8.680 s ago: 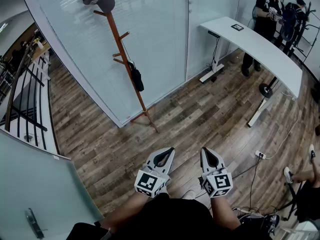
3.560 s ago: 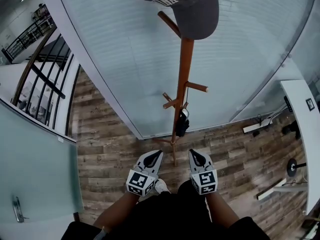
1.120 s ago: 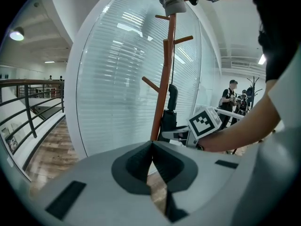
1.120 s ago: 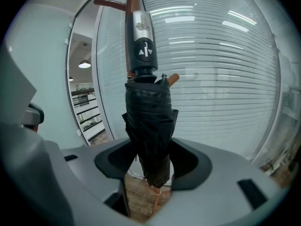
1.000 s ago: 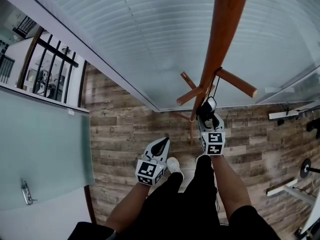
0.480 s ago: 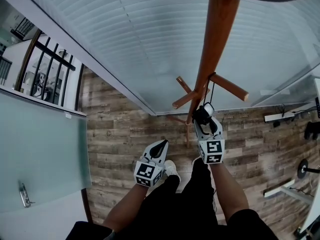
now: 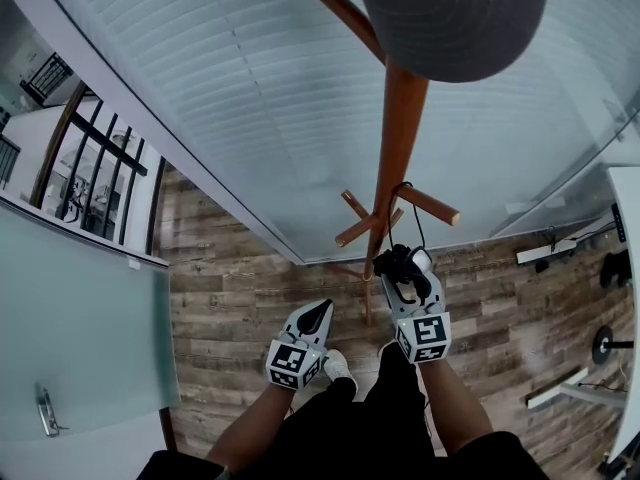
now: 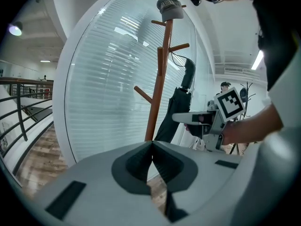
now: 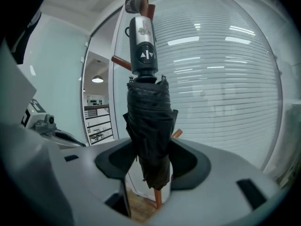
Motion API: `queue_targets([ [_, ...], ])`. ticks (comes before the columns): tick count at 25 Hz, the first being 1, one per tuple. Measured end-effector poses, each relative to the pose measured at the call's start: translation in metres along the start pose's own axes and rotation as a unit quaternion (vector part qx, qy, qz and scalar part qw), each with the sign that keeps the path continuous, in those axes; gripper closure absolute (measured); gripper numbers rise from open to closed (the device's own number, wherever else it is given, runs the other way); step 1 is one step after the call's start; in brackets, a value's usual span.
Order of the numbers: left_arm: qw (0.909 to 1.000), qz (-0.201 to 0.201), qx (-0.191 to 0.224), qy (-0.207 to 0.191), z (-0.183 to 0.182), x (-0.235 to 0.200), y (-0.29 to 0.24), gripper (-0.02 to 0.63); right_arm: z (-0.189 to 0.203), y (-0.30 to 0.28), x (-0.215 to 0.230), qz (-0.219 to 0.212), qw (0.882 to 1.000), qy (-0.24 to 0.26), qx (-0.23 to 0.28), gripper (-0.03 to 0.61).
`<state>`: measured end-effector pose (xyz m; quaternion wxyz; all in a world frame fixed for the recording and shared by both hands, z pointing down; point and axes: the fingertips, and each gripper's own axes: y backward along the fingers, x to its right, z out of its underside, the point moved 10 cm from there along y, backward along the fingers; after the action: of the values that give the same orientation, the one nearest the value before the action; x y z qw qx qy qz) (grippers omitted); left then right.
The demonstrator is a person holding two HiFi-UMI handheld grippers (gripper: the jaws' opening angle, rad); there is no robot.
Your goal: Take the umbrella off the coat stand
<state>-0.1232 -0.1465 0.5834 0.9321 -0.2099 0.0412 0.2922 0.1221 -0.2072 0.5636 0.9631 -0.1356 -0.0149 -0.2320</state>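
A brown wooden coat stand (image 7: 398, 138) rises in front of me, with a grey cap (image 7: 450, 18) on its top. My right gripper (image 7: 405, 266) is shut on the folded black umbrella (image 7: 393, 263) just below a side peg (image 7: 430, 205). In the right gripper view the umbrella (image 9: 148, 121) stands upright between the jaws of the right gripper (image 9: 149, 166), its grey handle (image 9: 143, 46) above them. A thin strap (image 8: 174, 56) still runs from the handle to a peg. My left gripper (image 7: 320, 310) hangs lower left, shut and empty, its tips meeting in its own view (image 8: 152, 144).
A curved glass wall with blinds (image 7: 250, 98) stands right behind the stand. Wood plank floor (image 7: 240, 288) lies below. A black railing (image 7: 90, 158) and a frosted glass door with a handle (image 7: 45, 413) are on the left. A white desk's legs (image 7: 565, 383) show at right.
My right gripper has risen along the pole with the umbrella in it, towards the side peg. The left gripper has stayed about where it was. The cap has come further into view.
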Motion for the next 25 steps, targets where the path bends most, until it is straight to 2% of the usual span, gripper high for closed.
queue_targets([
  [8,0.9995,0.025,0.016,0.010,-0.005,0.006,-0.002,0.601,-0.052,0.022,0.001,-0.011,0.997,-0.007,0.076,0.353],
  [15,0.9990,0.034,0.028,0.007,-0.017,0.004,0.001,0.601,-0.092,0.038,0.002,0.003,0.994,-0.002,0.111,0.353],
  [19,0.9983,0.048,0.033,-0.011,-0.032,0.008,-0.001,0.601,-0.111,0.048,0.003,0.010,0.991,0.009,0.134,0.353],
  [22,0.9968,0.053,0.052,-0.028,-0.049,0.009,-0.002,0.601,-0.121,0.053,0.004,0.015,0.989,0.009,0.149,0.353],
  [25,0.9953,0.060,0.070,-0.028,-0.061,0.009,0.001,0.601,-0.133,0.058,0.003,0.020,0.986,0.008,0.165,0.351],
])
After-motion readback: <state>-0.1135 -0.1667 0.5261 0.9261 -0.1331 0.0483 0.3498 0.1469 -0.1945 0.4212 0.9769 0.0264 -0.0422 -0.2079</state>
